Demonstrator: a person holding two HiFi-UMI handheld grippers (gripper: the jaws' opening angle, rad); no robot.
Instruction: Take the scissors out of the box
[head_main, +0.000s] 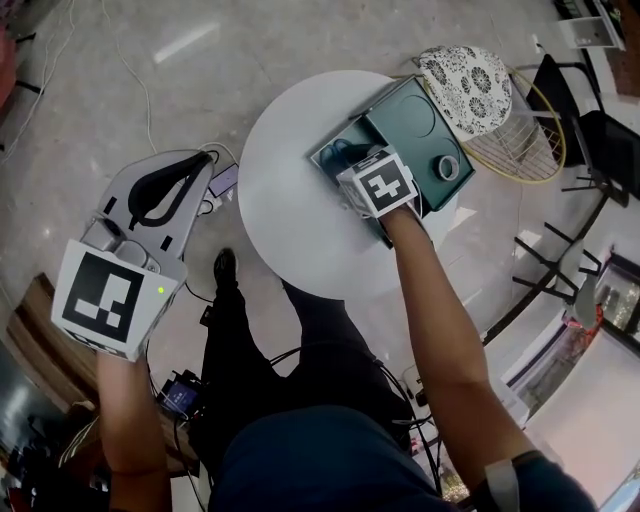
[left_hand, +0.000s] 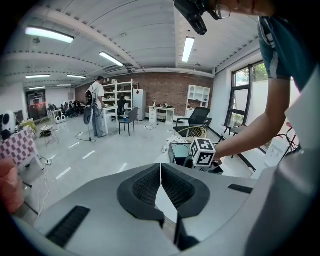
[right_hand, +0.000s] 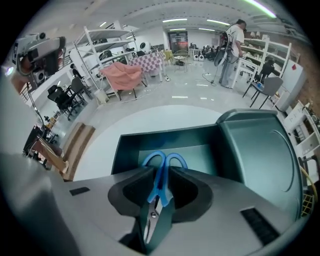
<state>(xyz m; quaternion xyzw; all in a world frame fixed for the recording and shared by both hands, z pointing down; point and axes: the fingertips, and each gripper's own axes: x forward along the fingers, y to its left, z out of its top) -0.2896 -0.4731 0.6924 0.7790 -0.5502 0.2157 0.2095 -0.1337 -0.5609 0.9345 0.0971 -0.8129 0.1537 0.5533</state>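
The blue-handled scissors (right_hand: 159, 187) sit pinched between my right gripper's (right_hand: 161, 171) pads, handle loops pointing out over the open dark green box (right_hand: 200, 137), blades back toward the camera. From the head view this right gripper (head_main: 345, 160) hangs over the box (head_main: 335, 150) on the round white table (head_main: 290, 210); its marker cube hides the scissors there. My left gripper (head_main: 205, 165) is off the table's left side, over the floor, shut with nothing in it. Its jaws (left_hand: 161, 170) meet, and beyond them I see the box (left_hand: 179, 150).
The box's lid (head_main: 410, 120) lies right of the box with a tape roll (head_main: 447, 167) on it. A wire chair with a patterned cushion (head_main: 470, 80) stands behind the table. Cables run across the floor (head_main: 215, 185). A person (left_hand: 97, 107) stands far off.
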